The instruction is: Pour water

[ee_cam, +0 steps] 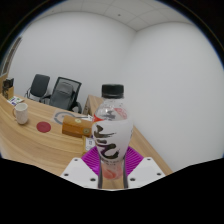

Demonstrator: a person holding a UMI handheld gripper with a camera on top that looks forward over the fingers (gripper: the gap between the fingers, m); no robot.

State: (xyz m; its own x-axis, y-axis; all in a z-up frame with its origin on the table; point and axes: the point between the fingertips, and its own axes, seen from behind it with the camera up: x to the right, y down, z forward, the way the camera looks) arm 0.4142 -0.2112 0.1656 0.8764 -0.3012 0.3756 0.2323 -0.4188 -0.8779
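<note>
We see the gripper closed on a clear plastic water bottle, which stands upright between the fingers, both purple pads pressing its lower body. The bottle carries a white label with black script and a pale cap. Beyond the fingers we see a wooden table with a red round object and a small box. Farther beyond stand two black office chairs against a white wall.
</note>
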